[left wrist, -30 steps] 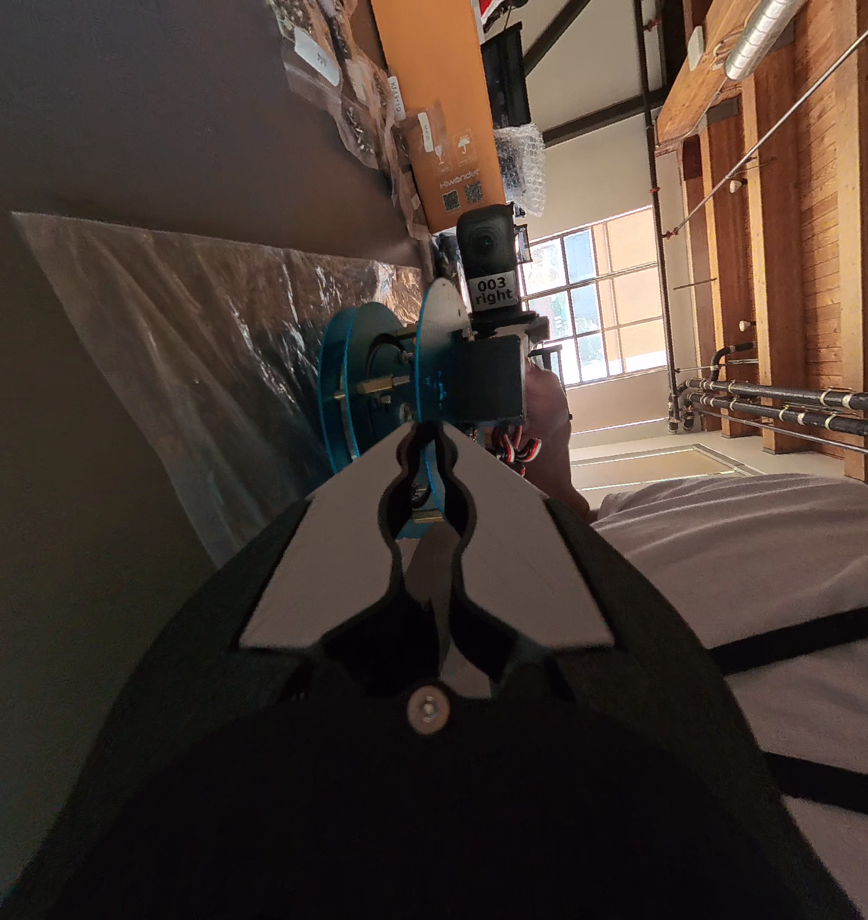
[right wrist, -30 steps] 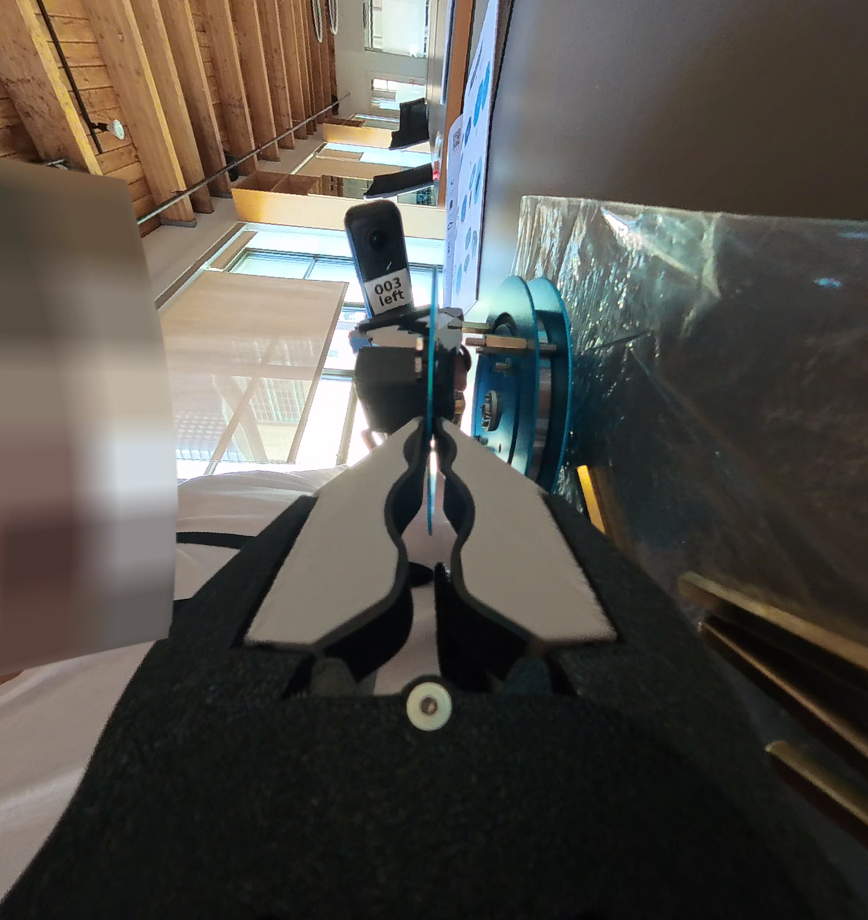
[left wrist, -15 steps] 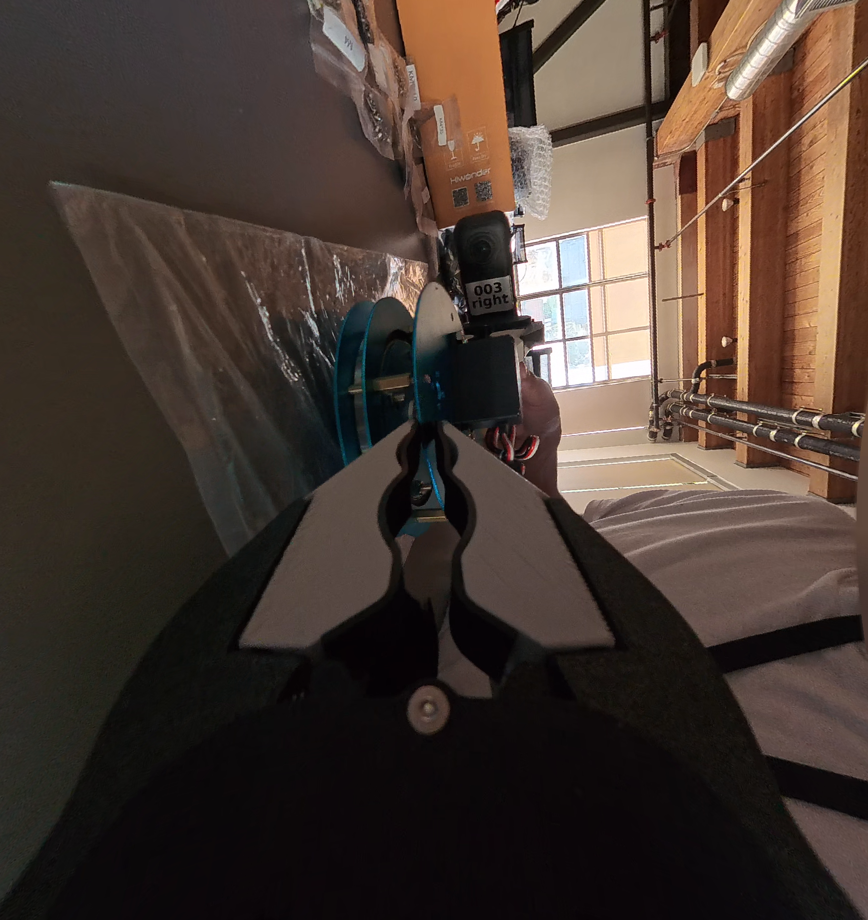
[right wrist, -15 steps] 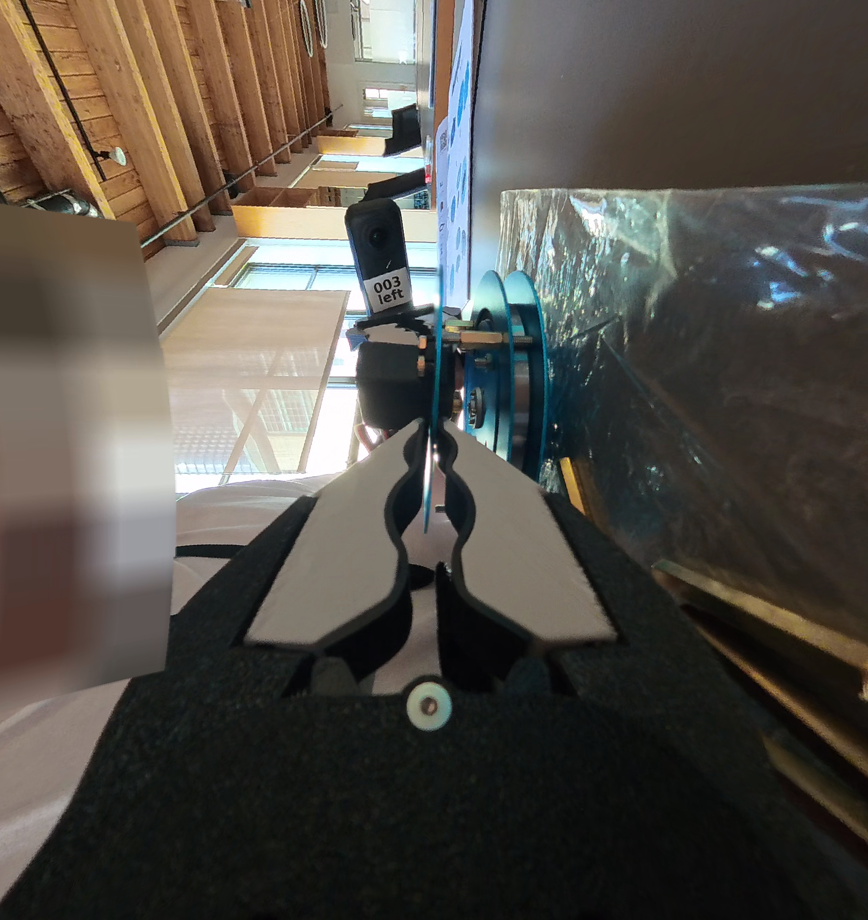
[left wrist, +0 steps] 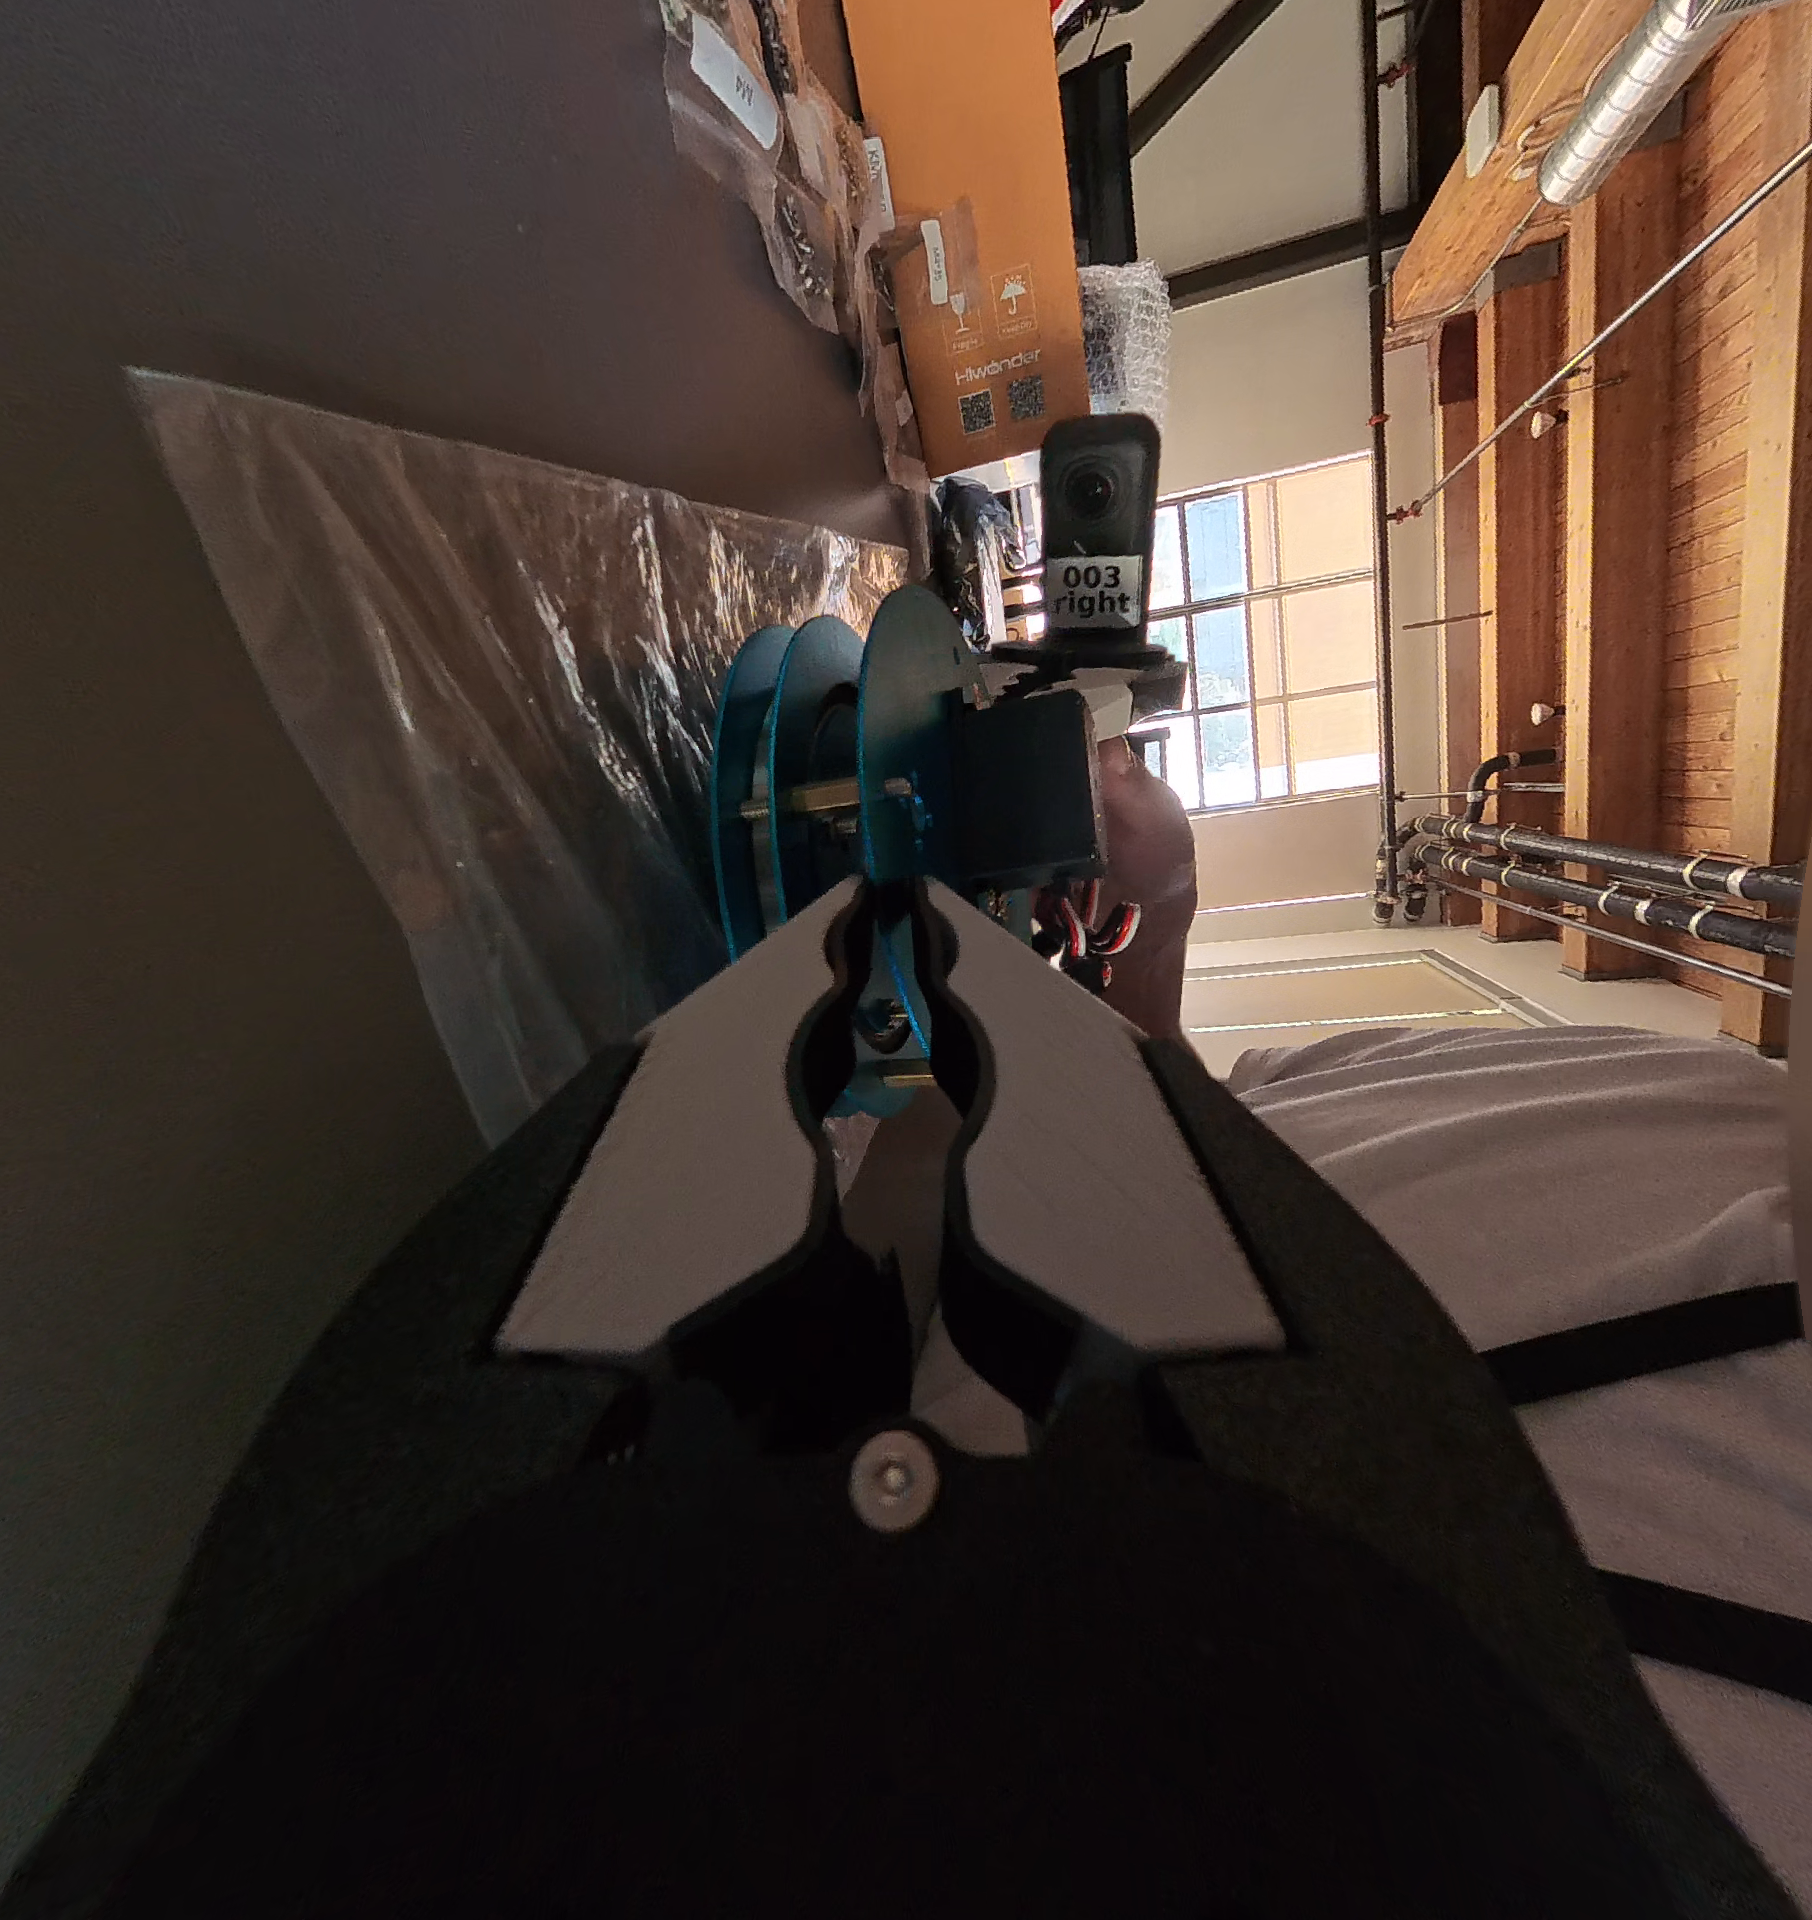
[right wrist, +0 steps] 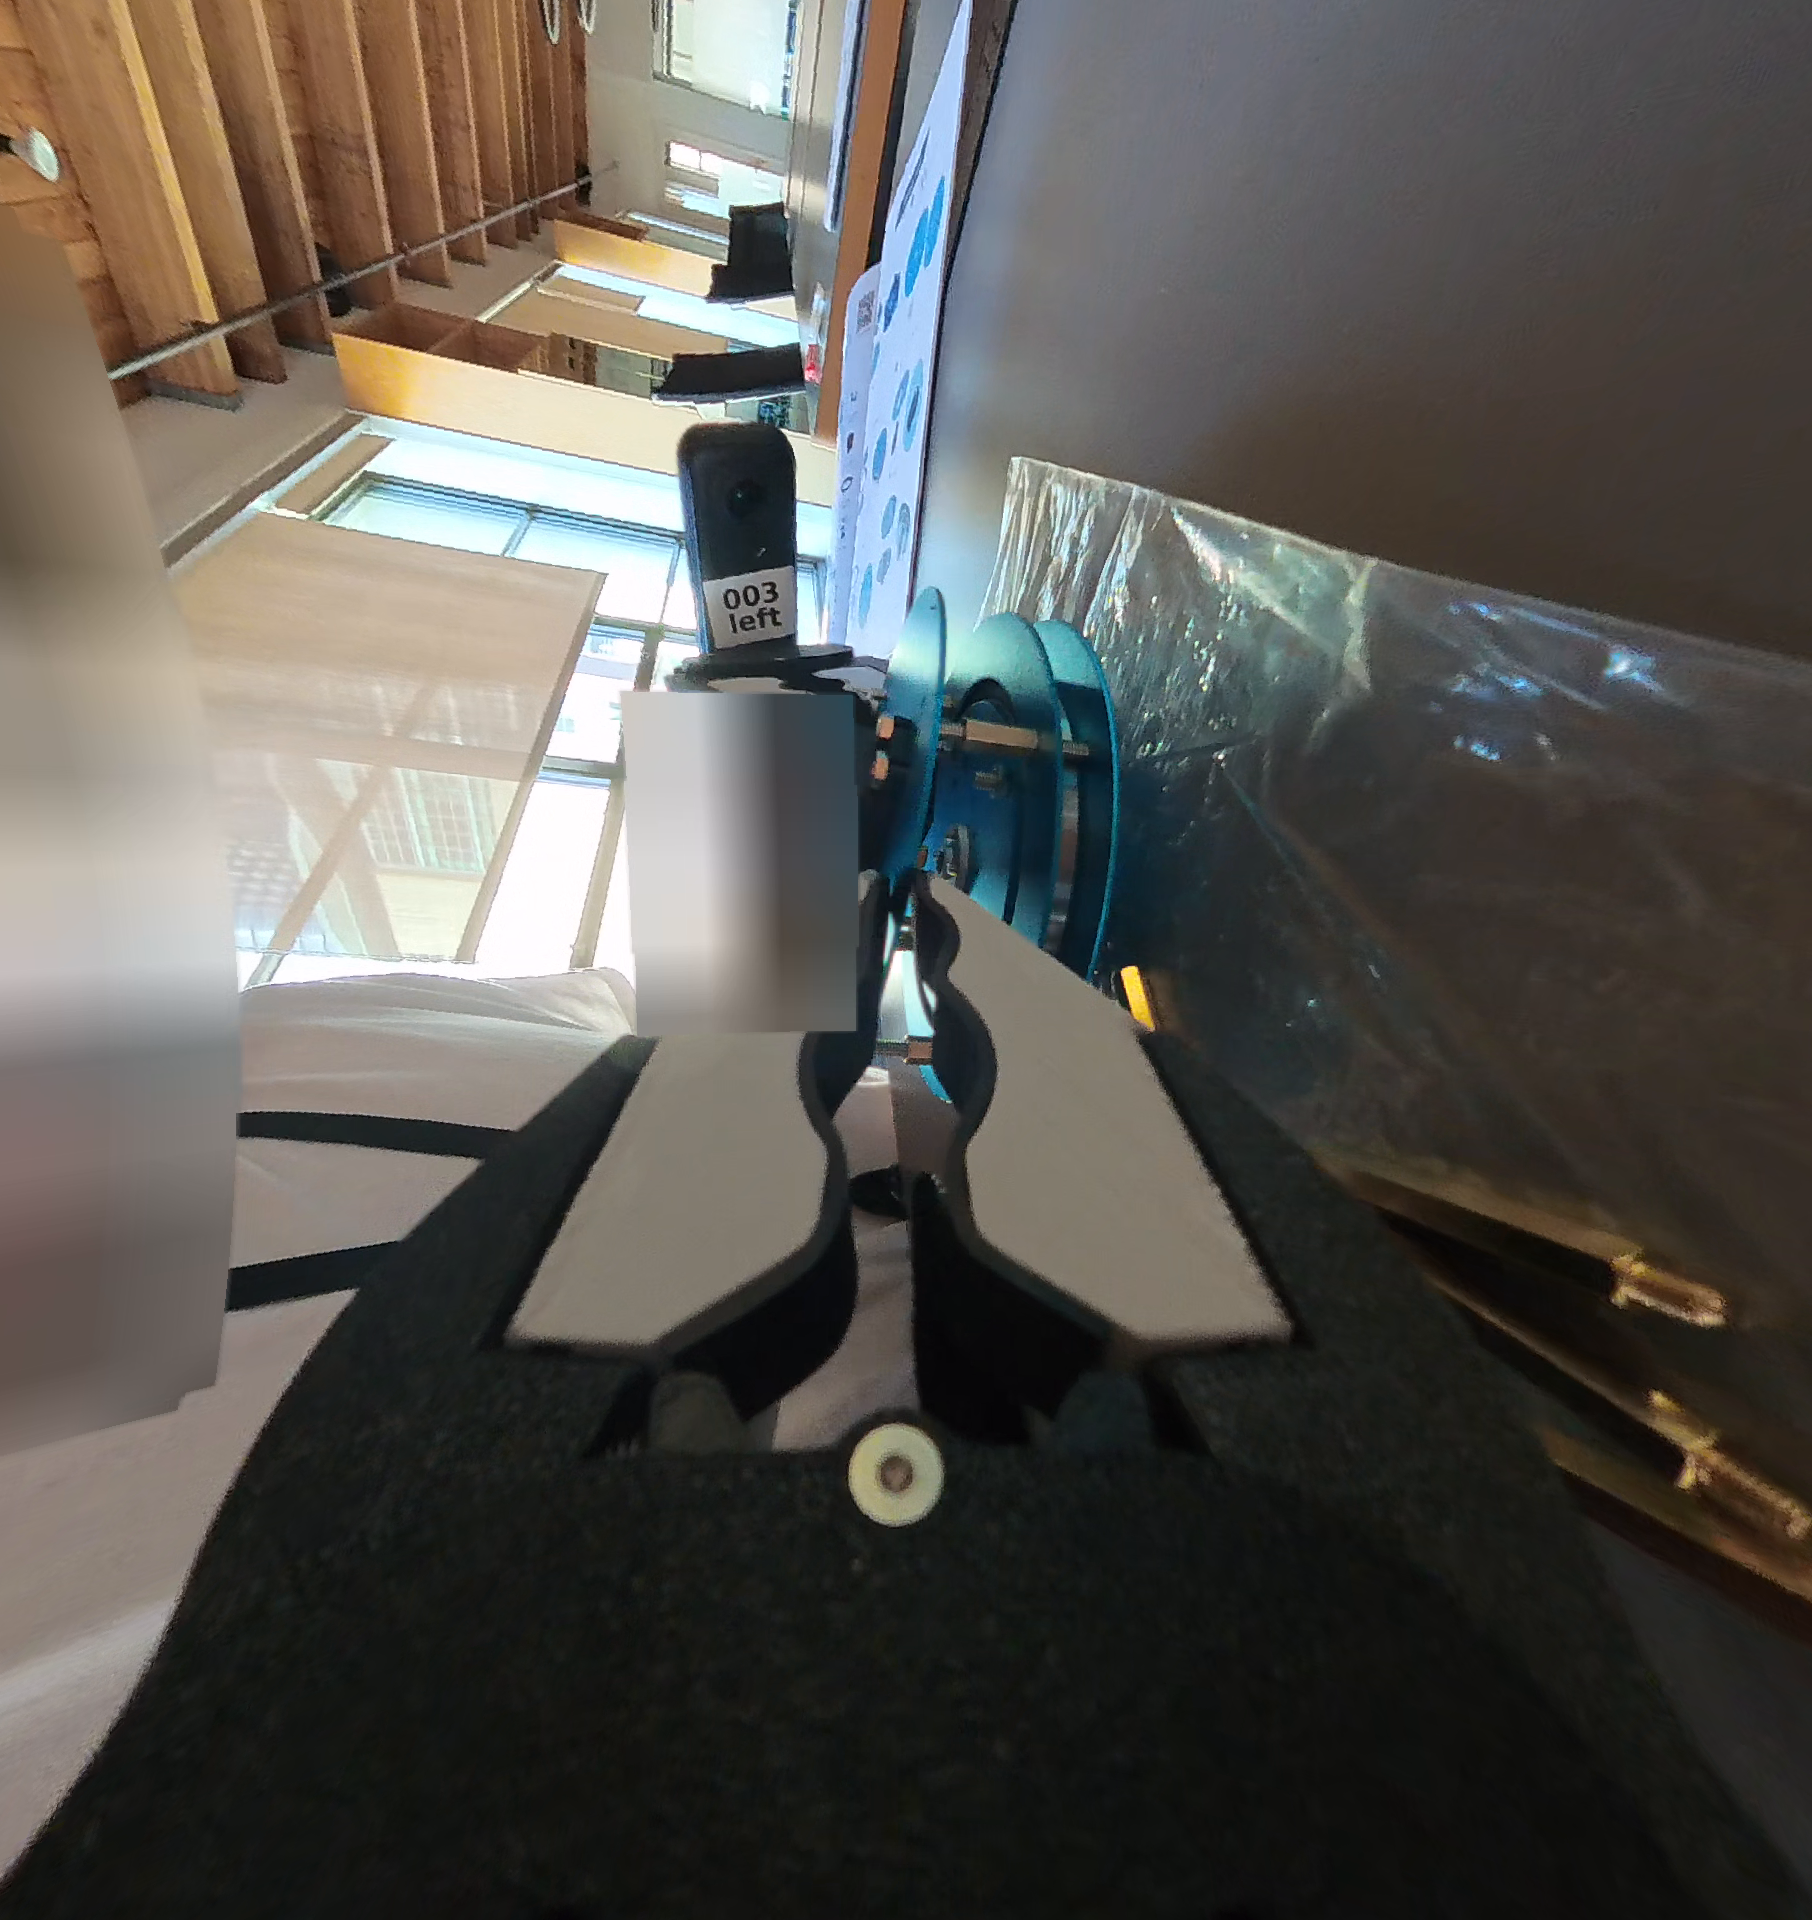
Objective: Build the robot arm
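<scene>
A blue assembly of three round plates (left wrist: 819, 769) joined by brass standoffs, with a black servo block (left wrist: 1027, 790) on its outer plate, hangs beside the dark table (left wrist: 258, 260). My left gripper (left wrist: 891, 894) is shut on the rim of the outer plate (left wrist: 907, 727). My right gripper (right wrist: 897, 883) is shut on the opposite rim of the same assembly (right wrist: 1016, 779). Each view shows the other gripper's camera beyond the assembly, the right one's (left wrist: 1099, 520) and the left one's (right wrist: 741, 530). A hand (left wrist: 1151, 862) shows behind the servo.
A crinkled clear plastic bag (left wrist: 466, 675) lies on the table behind the assembly, also in the right wrist view (right wrist: 1401, 831), with brass standoffs (right wrist: 1660, 1299) near it. A cardboard box (left wrist: 964, 260) and small bags of screws (left wrist: 808, 156) lie farther off. A person's white striped shirt (left wrist: 1504, 1195) is close. Some 10 centimetres of space lies between my two pairs of fingers.
Both grippers keep their hold. The assembly has turned a little, so the plates show more of their faces instead of edge-on. The other gripper's camera sits slightly farther to the side in each view.
</scene>
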Demonstrator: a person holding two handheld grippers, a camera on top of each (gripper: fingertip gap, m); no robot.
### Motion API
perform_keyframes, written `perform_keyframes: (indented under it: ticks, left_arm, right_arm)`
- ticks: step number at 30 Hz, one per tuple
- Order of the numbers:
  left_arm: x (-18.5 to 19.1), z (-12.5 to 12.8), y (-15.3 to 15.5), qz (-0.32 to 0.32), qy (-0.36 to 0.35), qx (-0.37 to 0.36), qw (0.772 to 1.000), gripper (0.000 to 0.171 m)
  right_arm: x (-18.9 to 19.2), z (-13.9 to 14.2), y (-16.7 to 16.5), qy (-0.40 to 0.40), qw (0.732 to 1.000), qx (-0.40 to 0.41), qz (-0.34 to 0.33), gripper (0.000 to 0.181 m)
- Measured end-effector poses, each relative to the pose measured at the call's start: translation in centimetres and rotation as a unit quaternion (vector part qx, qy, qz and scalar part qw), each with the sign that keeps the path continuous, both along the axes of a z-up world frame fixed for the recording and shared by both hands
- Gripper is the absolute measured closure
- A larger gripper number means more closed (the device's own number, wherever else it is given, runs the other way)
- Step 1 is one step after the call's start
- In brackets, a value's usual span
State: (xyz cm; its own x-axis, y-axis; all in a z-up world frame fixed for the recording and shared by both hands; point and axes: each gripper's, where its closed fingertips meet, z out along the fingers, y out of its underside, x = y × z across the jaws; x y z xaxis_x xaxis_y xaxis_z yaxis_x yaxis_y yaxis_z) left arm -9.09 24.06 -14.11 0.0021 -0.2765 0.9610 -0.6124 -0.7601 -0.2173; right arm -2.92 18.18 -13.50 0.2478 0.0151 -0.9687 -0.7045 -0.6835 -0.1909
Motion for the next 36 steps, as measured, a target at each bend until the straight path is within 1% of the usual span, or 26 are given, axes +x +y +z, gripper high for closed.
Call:
perform_keyframes:
  ticks: [3,8,14,17,19,21,23,25,26,27,29,30,31,33,36]
  left_arm:
    - [-0.3,0.0,-0.1,-0.005,0.0,0.005,1.0,0.166]
    - [-0.4,0.0,0.0,-0.01,0.001,-0.003,1.0,0.167]
    - [-0.4,0.0,0.1,-0.015,0.005,-0.001,1.0,0.166]
    - [-0.2,0.0,0.1,-0.016,0.003,-0.005,1.0,0.167]
    - [-0.2,0.0,0.1,-0.015,0.003,-0.004,1.0,0.167]
    - [-0.2,0.0,0.1,-0.013,0.003,-0.001,1.0,0.167]
    - [-0.2,0.0,0.1,-0.011,0.002,-0.002,1.0,0.167]
    - [-0.3,0.1,0.2,-0.009,-0.001,0.0,1.0,0.167]
    - [-0.4,0.1,0.2,-0.008,-0.005,0.004,1.0,0.165]
    - [-0.5,0.3,0.3,-0.008,-0.009,0.007,1.0,0.16]
    - [-1.0,0.6,0.3,-0.006,-0.013,0.014,1.0,0.153]
    - [-1.3,0.7,0.2,-0.006,-0.014,0.02,1.0,0.152]
    - [-1.6,0.7,0.1,-0.006,-0.014,0.025,1.0,0.152]
    - [-2.2,0.7,-0.7,-0.015,-0.014,0.026,0.999,0.152]
    - [-2.6,0.4,-2.1,-0.029,-0.011,0.025,0.999,0.159]
  right_arm:
    - [-0.1,0.0,0.1,-0.003,1.0,0.0,0.001,0.18]
    - [-0.1,0.0,0.4,0.018,1.0,0.004,-0.002,0.18]
    - [-0.5,0.0,-0.1,0.017,1.0,0.003,0.008,0.18]
    - [-0.4,-0.1,-0.1,0.032,0.999,0.005,0.005,0.18]
    - [-0.3,-0.7,-0.1,0.017,1.0,-0.004,0.002,0.179]
    - [-0.3,-0.7,-0.1,0.016,1.0,-0.003,0.001,0.179]
    - [-0.3,-0.8,-0.2,-0.007,1.0,-0.001,0.001,0.178]
    - [-0.2,-0.8,-0.4,-0.056,0.998,0.001,0.006,0.176]
    - [0.0,-0.5,-0.5,-0.081,0.997,0.008,0.005,0.172]
    - [0.3,-0.2,-0.7,-0.113,0.993,0.019,0.003,0.168]
    - [0.4,0.0,-1.3,-0.195,0.98,0.037,0.011,0.167]
    - [0.2,-0.1,-1.7,-0.223,0.974,0.04,0.02,0.167]
    - [-0.4,-0.2,-2.1,-0.231,0.972,0.039,0.029,0.166]
    - [-1.7,-0.1,-2.7,-0.196,0.979,0.035,0.041,0.161]
    - [-2.3,-0.4,-2.8,-0.151,0.988,0.029,0.029,0.16]
